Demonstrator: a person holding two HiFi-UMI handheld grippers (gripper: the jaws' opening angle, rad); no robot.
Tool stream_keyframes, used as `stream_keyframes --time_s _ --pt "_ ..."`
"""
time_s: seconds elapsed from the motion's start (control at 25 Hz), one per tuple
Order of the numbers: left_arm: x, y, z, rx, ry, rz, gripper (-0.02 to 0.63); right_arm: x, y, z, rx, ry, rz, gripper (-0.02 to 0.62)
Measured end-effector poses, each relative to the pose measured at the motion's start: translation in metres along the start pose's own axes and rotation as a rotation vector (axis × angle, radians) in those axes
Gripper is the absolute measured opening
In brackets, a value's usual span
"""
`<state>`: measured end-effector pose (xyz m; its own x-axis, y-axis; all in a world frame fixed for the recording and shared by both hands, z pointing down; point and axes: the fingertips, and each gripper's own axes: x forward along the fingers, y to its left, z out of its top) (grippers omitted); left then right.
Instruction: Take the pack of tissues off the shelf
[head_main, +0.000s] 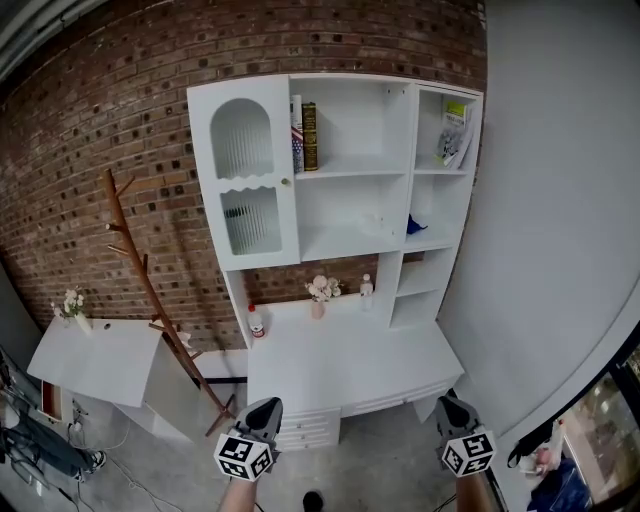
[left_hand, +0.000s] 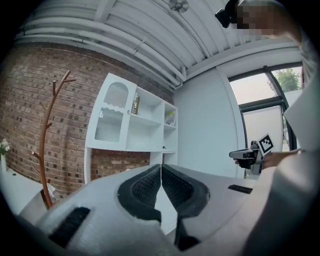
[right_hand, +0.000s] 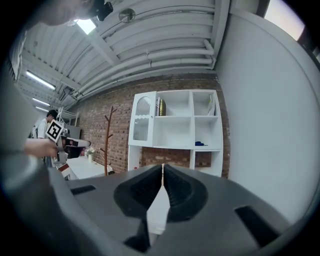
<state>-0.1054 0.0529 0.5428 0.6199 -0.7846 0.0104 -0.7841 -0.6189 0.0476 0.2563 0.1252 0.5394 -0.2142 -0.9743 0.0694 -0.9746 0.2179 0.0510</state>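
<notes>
Left tool (left_hand: 161, 174) has its jaws pressed together with nothing between them, and the right tool (right_hand: 163, 172) is likewise closed and empty. Both are held low, well apart from the furniture. A brick wall (head_main: 120, 130) runs behind everything. Against it stands the white shelf unit (head_main: 350, 82), its open compartments above a white surface (head_main: 340, 360). A wooden coat stand (head_main: 140, 270) rises left of the unit. Two books (head_main: 309, 135) stand upright in the top middle compartment. The pack of tissues (head_main: 373, 222), pale and faint, lies in the wide compartment below them, near its right divider. A small blue item (head_main: 415, 227) sits in the next compartment to the right.
</notes>
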Motion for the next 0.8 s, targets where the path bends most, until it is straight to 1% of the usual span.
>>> stream_keyframes --time_s 0.36,0.64,0.8 --pt "0.038 0.037 -0.003 -0.007 0.021 -0.021 0.026 0.042 0.001 0.002 -0.001 0.011 -0.03 0.031" --pt "0.068 0.061 -0.002 -0.01 0.021 -0.064 0.026 0.072 0.004 0.009 -0.01 0.014 -0.055 0.031" --pt "0.083 0.077 -0.001 0.003 0.025 -0.087 0.026 0.09 0.009 0.012 -0.019 0.021 -0.068 0.031"
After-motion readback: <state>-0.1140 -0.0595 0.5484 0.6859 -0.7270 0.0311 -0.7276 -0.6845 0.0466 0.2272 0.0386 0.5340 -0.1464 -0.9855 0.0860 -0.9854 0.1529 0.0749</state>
